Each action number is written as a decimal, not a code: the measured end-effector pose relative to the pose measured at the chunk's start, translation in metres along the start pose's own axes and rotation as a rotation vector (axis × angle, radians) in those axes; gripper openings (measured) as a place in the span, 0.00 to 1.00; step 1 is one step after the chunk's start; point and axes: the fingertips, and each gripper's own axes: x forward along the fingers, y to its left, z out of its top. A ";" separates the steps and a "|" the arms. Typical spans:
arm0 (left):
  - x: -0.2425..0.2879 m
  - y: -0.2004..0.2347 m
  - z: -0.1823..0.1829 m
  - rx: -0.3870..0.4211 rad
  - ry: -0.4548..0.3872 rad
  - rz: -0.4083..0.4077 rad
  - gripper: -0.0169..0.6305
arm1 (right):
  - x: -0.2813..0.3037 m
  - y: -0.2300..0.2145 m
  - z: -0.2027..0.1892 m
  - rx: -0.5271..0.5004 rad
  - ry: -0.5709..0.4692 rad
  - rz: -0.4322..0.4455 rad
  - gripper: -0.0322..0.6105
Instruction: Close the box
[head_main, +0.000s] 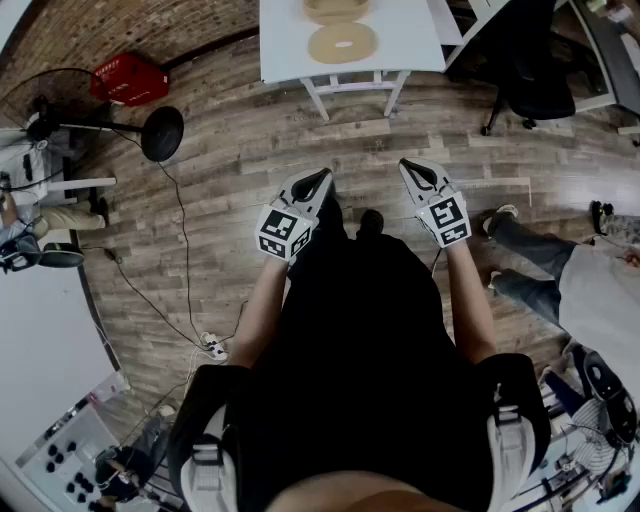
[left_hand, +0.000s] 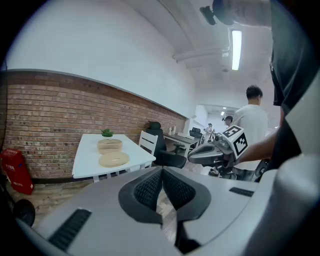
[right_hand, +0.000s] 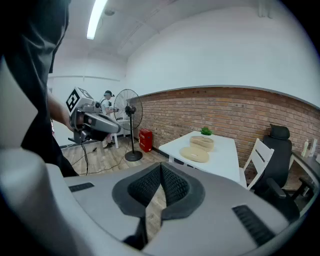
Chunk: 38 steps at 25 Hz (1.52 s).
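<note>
My left gripper (head_main: 320, 178) and my right gripper (head_main: 410, 166) are both clenched, with nothing between the jaws; I hold the 2 side by side, a little apart, above the wooden floor (head_main: 230, 170); farther ahead, well apart from them, stands the white counter (head_main: 410, 40); on it sits the round wooden box (head_main: 335, 8); its flat lid (head_main: 342, 43) lies just beside it, on the nearer side.
</note>
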 end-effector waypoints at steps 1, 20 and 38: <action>-0.002 -0.004 -0.001 0.004 0.001 0.000 0.06 | -0.003 0.003 -0.002 -0.001 -0.004 0.001 0.05; -0.010 -0.026 0.005 0.023 -0.023 0.051 0.06 | -0.034 0.010 -0.020 0.009 -0.029 0.032 0.05; 0.005 -0.007 0.019 0.061 -0.054 0.072 0.52 | -0.030 -0.008 -0.003 0.025 -0.099 -0.029 0.63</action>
